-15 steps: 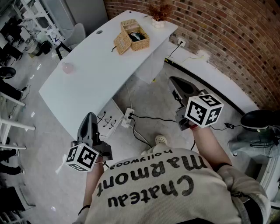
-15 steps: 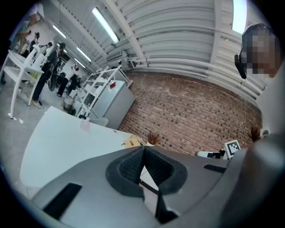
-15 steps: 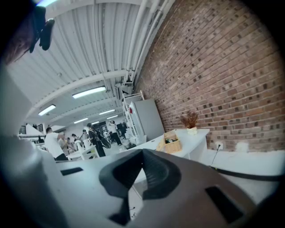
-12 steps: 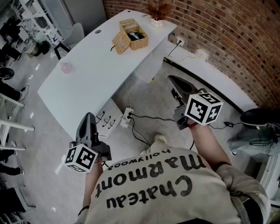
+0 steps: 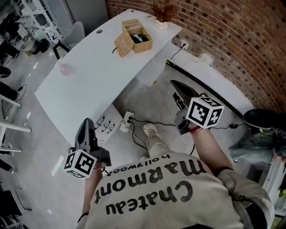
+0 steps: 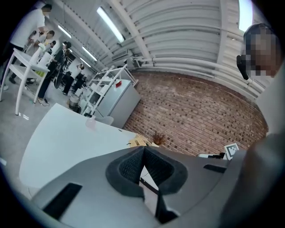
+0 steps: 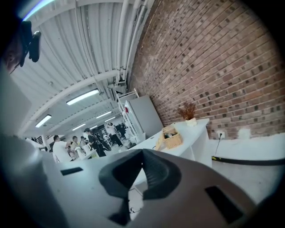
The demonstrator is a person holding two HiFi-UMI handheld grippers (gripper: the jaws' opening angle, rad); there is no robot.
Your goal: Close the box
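A brick wall runs behind a long white table [image 5: 96, 74] on a pale grey floor, with a workshop of racks and people further off; since half a second ago the person has taken a step, a shoe [image 5: 150, 129] now swinging out ahead where it sat tucked close before, and the table has slid a little nearer in the head view; I judge this as the approach only, the closing not yet begun; the wicker box [image 5: 137, 35] stands at the table's far end, close to the corner by the wall, its lid [image 5: 124, 44] thrown open and leaning off the left side, something dark inside; both tools are well apart from it; the left tool [image 5: 86, 123] and the right tool [image 5: 178, 86] are held out nearly level, each with its jaws pressed together and nothing between them; a dried plant [image 5: 163, 11] in a small pot sits just beside the box at that corner, near enough to be knocked when the lid swings; a pink cup [image 5: 65, 69] rests well away by the left edge; on the floor between the person and the table lie a power strip [image 5: 128, 120] and trailing cables [image 5: 154, 120], a likely trip hazard on the walk in.
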